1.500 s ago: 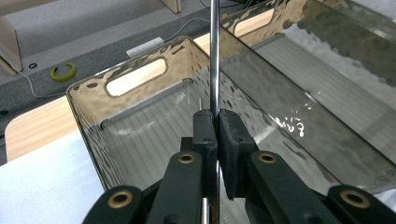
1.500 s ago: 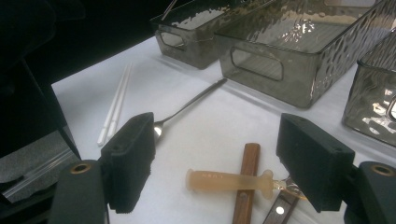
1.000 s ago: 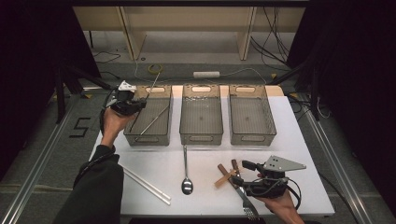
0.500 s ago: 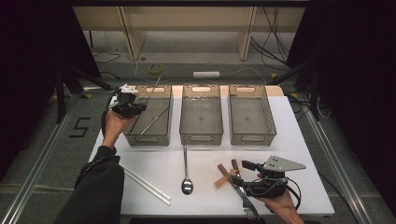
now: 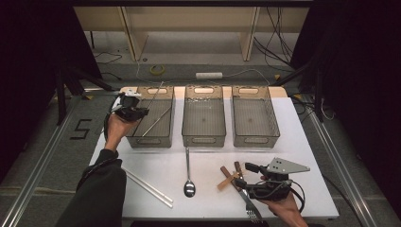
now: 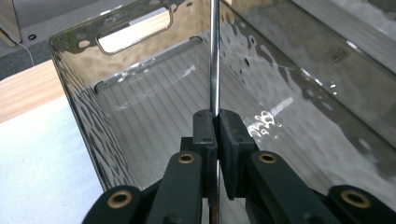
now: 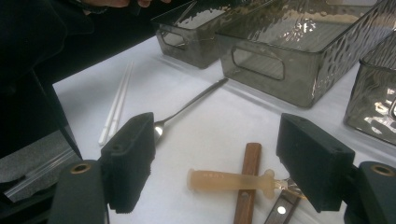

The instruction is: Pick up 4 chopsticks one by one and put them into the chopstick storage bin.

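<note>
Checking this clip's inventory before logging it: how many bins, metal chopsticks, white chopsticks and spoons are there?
Bins: 3
Metal chopsticks: 2
White chopsticks: 2
Spoons: 1
Total: 8

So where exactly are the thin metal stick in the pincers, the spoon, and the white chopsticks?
metal stick [image 6: 214,56], left gripper view, on its bare shaft above the shut jaws.
spoon [image 5: 189,188], high view, on its bowl.
white chopsticks [image 5: 146,186], high view, midway along the pair.
</note>
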Demonstrator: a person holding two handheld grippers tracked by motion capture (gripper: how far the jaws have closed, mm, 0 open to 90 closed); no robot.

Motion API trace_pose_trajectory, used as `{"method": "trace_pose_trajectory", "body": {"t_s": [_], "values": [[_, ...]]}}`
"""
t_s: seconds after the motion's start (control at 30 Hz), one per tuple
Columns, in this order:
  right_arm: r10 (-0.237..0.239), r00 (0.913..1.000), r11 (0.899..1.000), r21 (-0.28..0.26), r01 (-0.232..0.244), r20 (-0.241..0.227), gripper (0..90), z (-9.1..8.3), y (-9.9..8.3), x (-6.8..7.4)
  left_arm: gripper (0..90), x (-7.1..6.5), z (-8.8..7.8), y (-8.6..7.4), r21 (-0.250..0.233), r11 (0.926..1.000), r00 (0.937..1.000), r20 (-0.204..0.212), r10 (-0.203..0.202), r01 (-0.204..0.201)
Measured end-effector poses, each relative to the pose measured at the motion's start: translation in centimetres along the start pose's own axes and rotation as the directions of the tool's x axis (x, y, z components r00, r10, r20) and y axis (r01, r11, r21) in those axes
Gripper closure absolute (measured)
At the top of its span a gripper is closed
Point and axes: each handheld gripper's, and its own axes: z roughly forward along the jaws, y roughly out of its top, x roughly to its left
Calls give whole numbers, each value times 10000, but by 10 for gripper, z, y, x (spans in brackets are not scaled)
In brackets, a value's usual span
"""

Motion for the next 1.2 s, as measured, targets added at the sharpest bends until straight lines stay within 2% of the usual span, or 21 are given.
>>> {"method": "trace_pose_trajectory", "body": {"t_s": [0.37,0.5,0.73,0.8,0.9,1.0,1.03,1.2], "values": [[-6,10000,10000,46,6,-22,292,1,0,0,850,1,3,-5,238,9997,9999,-18,-105,105],[-2,10000,10000,29,2,-25,292,1,0,0,846,1,6,-6,472,9989,10000,-7,-73,73],[-6,10000,10000,54,6,-13,292,1,0,0,835,1,10,-10,718,9973,9998,167,-144,131],[-1,10000,10000,20,1,-13,292,1,0,0,807,1,8,-10,592,9978,9994,185,-299,288],[13,10000,10000,22,-13,-5,292,1,0,0,764,2,3,-7,542,9981,9994,135,-310,302],[20,10000,10000,21,-20,-7,291,1,0,0,695,1,-5,-3,590,9970,9979,379,-523,500],[34,10000,10000,13,-34,-7,292,1,0,0,666,-1,-9,-1,668,9969,9980,448,-449,419],[23,10000,10000,-10,-23,17,292,0,0,-1,559,-13,-29,-1,324,9994,9962,854,-173,145]]}}
